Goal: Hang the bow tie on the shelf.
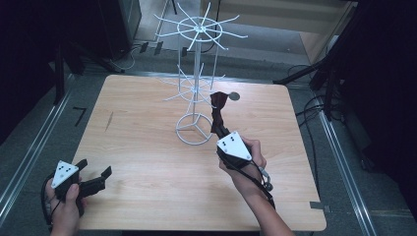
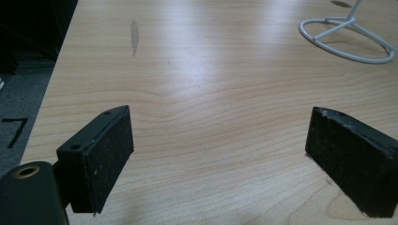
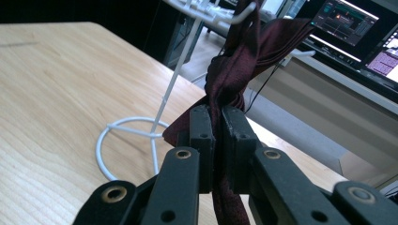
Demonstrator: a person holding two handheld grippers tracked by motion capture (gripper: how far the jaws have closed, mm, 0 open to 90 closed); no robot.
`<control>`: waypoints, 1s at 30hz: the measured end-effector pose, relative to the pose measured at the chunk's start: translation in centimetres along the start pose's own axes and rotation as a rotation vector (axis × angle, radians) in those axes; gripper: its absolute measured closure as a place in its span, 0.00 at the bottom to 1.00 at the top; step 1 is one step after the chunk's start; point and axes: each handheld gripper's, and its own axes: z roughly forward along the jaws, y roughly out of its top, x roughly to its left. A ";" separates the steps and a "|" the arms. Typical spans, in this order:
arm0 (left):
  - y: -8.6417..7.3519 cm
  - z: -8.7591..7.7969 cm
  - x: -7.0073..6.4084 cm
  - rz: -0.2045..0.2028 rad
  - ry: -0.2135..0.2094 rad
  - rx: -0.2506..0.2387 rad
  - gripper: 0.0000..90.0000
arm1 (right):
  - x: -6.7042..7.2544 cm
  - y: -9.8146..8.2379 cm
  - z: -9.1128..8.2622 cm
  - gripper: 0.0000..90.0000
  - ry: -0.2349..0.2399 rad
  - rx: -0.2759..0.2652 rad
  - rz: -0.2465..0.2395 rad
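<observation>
The right gripper [image 3: 218, 140] has its fingers clamped on a dark red tie [image 3: 244, 61], lifted beside the white wire rack [image 1: 196, 73], apparently to drape it over an arm. The left gripper [image 1: 93, 179] rests idle at the bench [image 1: 147, 172] edge, fingers spread and empty.

A pale wooden worktop [image 1: 147, 162] with rounded corners stands on a grey floor [image 1: 29, 132], where a black mark shaped like a 7 [image 1: 80, 115] sits at its left. Metal rails [image 1: 344, 162] flank it, cables [image 1: 310, 105] trail at right, and the surroundings are dark. Lit monitors [image 3: 349, 28] glow beyond a long beige counter [image 3: 328, 93].
</observation>
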 end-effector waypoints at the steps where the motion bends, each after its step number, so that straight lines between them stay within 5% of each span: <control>1: 0.0 0.0 0.0 -0.001 0.000 0.000 0.10 | 0.1 -0.2 0.2 0.94 0.001 0.003 -0.005; 8: 0.0 0.0 0.0 -0.003 0.000 0.000 0.10 | 0.3 -0.9 0.8 0.95 0.011 0.030 -0.008; 17: 0.0 0.0 0.0 -0.005 -0.004 0.000 0.10 | -2.2 -0.7 -0.5 1.00 0.047 0.010 0.106; 21: 0.0 0.0 0.1 -0.006 -0.004 0.001 0.10 | -3.2 -0.3 -1.3 1.00 0.074 -0.027 0.144; 30: 0.0 0.0 0.0 -0.008 0.005 0.001 0.10 | -3.3 1.6 -1.2 1.00 0.089 -0.089 0.143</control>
